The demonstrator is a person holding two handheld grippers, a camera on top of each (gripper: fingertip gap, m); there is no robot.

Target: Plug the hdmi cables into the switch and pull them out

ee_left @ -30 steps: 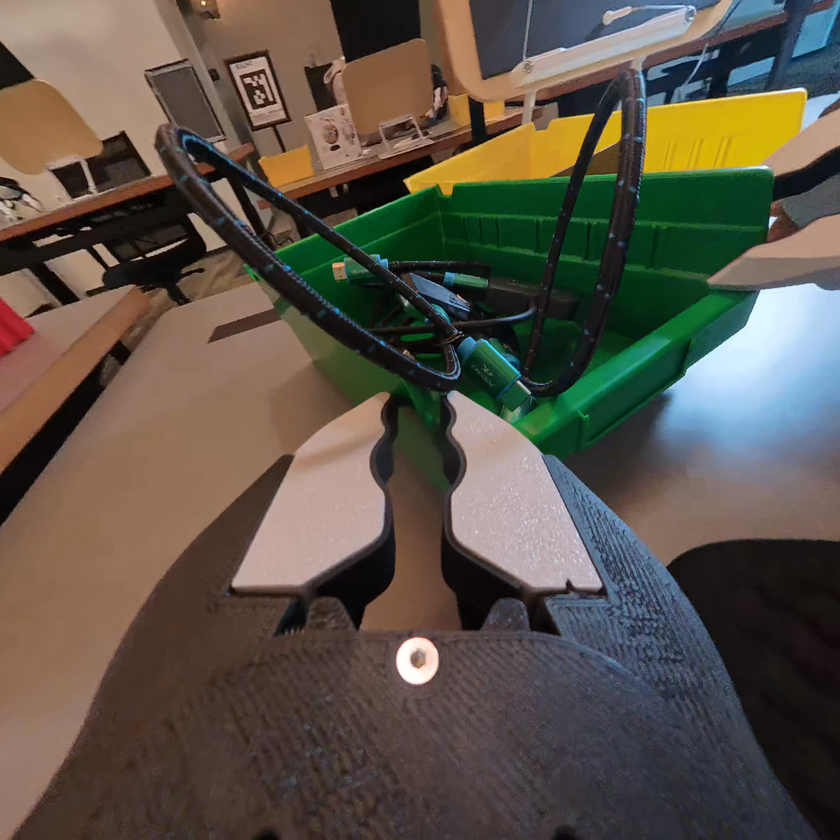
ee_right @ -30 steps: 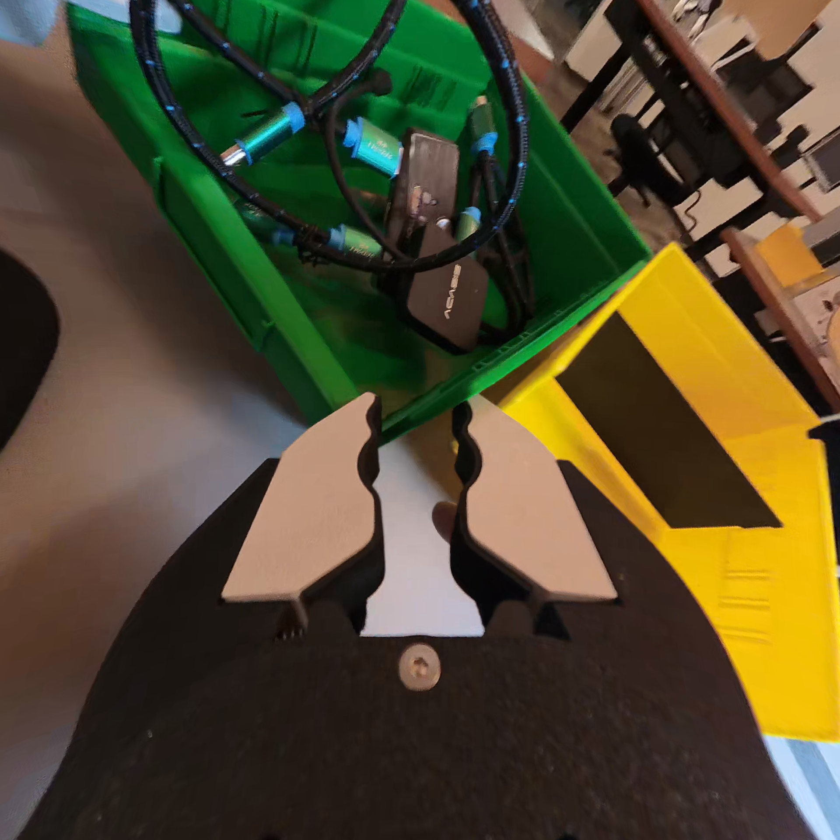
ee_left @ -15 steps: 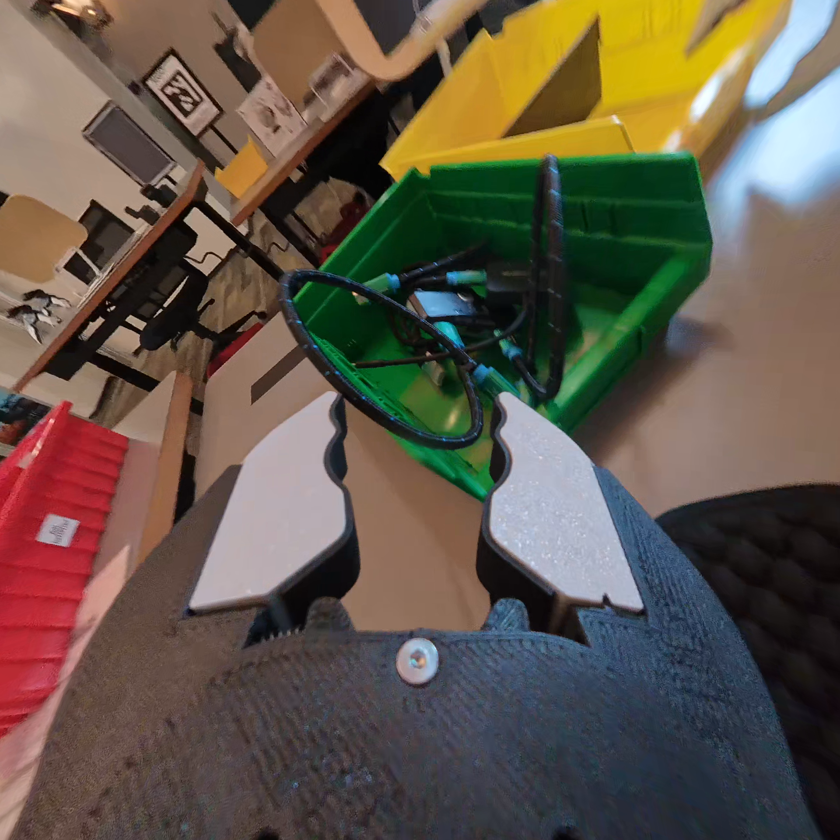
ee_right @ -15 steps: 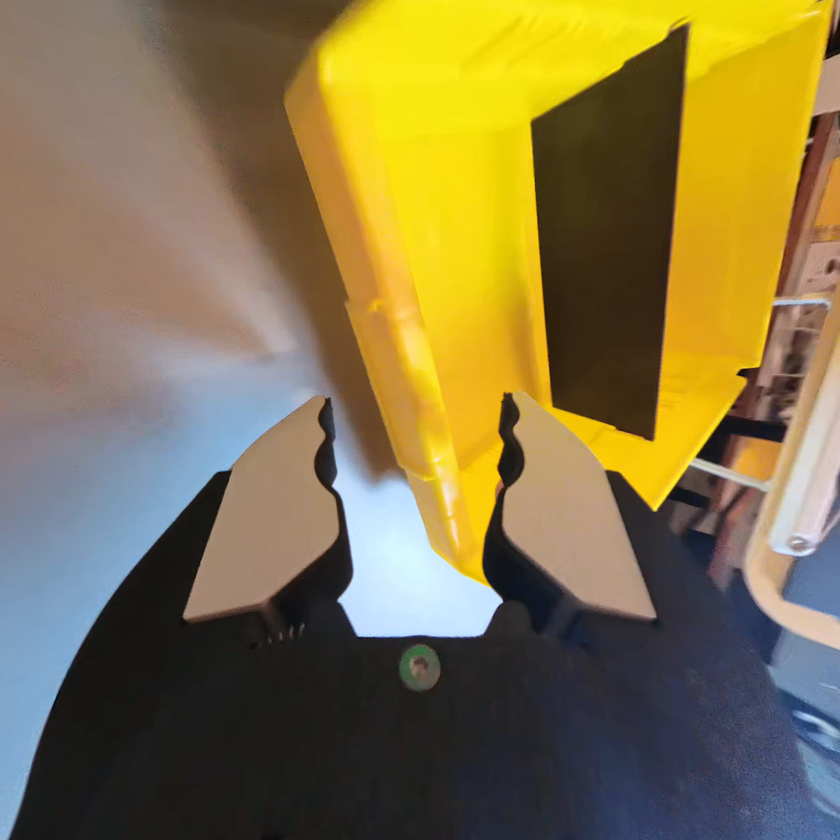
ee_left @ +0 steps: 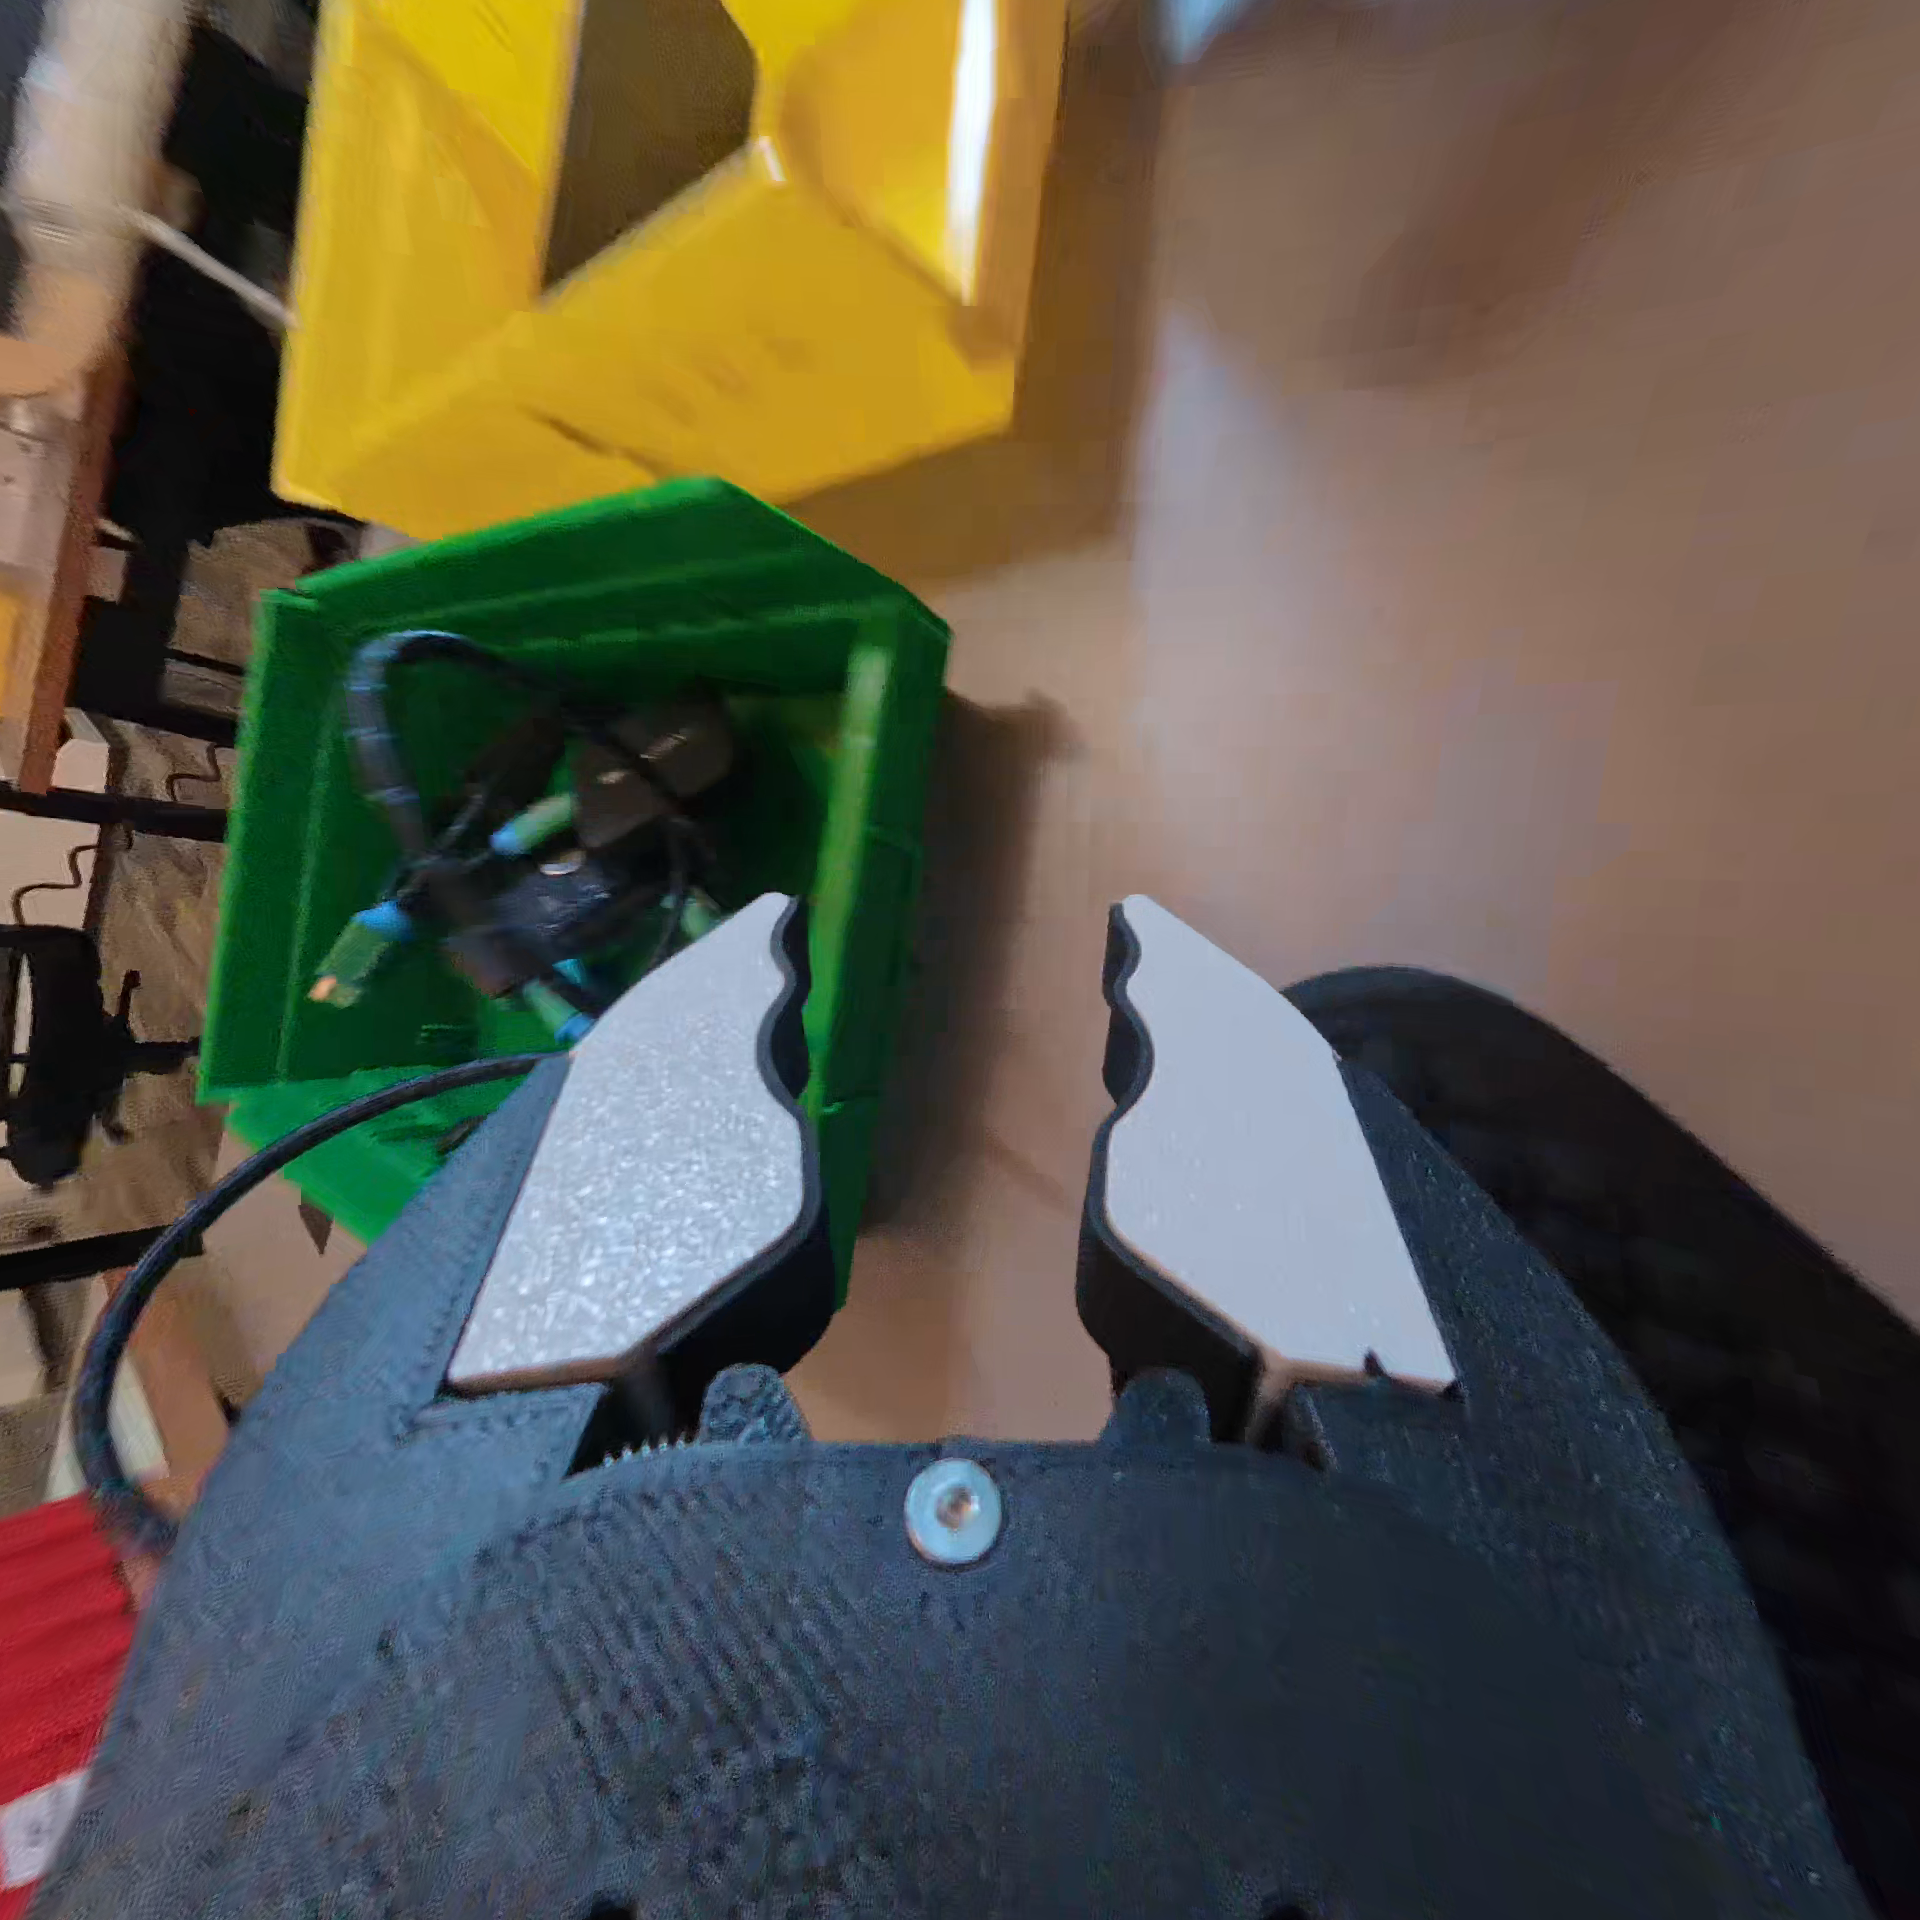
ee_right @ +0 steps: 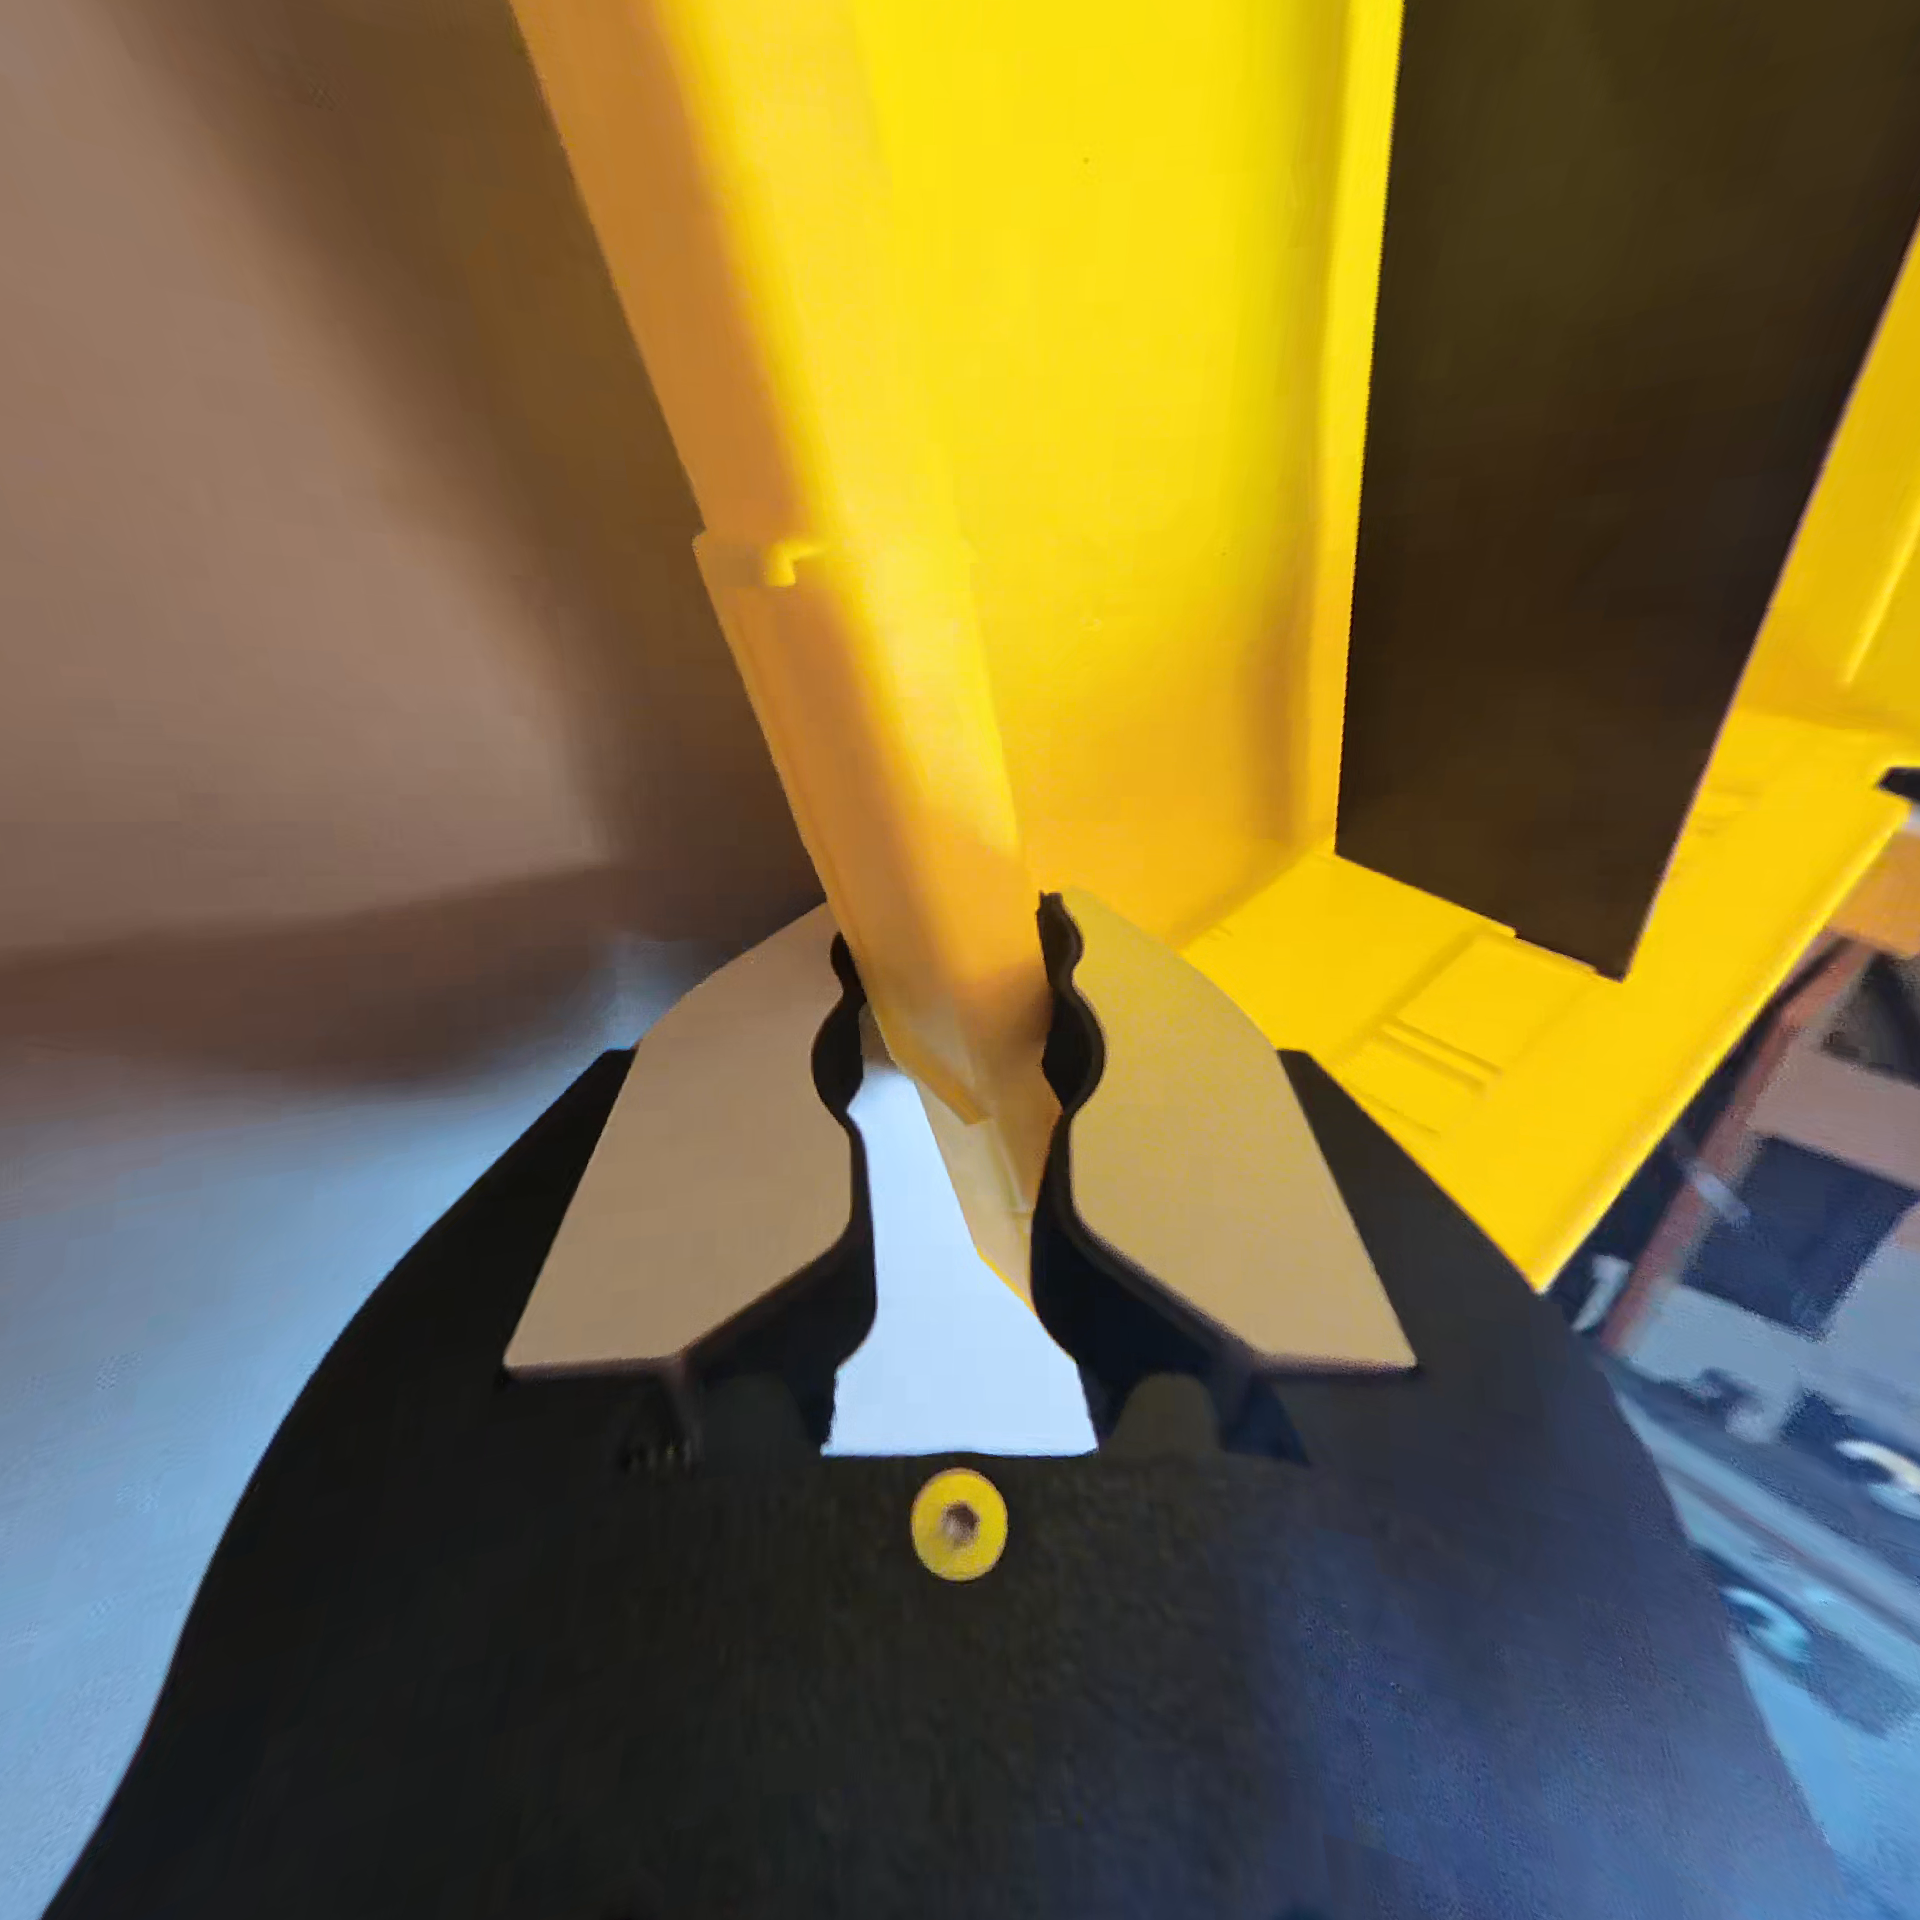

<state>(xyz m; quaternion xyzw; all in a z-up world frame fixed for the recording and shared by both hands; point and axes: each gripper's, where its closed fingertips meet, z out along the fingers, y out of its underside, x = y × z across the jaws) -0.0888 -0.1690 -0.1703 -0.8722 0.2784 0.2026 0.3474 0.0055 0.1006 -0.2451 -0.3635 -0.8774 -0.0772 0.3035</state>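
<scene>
A green bin (ee_left: 878,831) at the left of the left wrist view holds a tangle of black HDMI cables with teal-green plugs (ee_left: 364,945) and a black switch box (ee_left: 655,748). One black cable (ee_left: 208,1216) loops out over the bin's near edge. My left gripper (ee_left: 951,914) is open and empty, above the table just right of the green bin. My right gripper (ee_right: 945,935) is shut on the side wall of a yellow bin (ee_right: 1091,416); the wall's corner sits between its jaws. The green bin is out of sight in the right wrist view.
The yellow bin (ee_left: 675,395) stands just beyond the green bin, with a dark panel (ee_right: 1558,416) inside it. A black mat (ee_left: 1662,1247) lies on the brown table (ee_left: 1455,727) at the right. A red bin (ee_left: 52,1662) is at the lower left. Desks and chairs stand past the table's edge. The left gripper's tips are roughly 30 cm from the right gripper's.
My left gripper has opened wider and swung up and right, now looking down beside the green bin. My right gripper has moved onto the yellow bin's wall and closed on it.
</scene>
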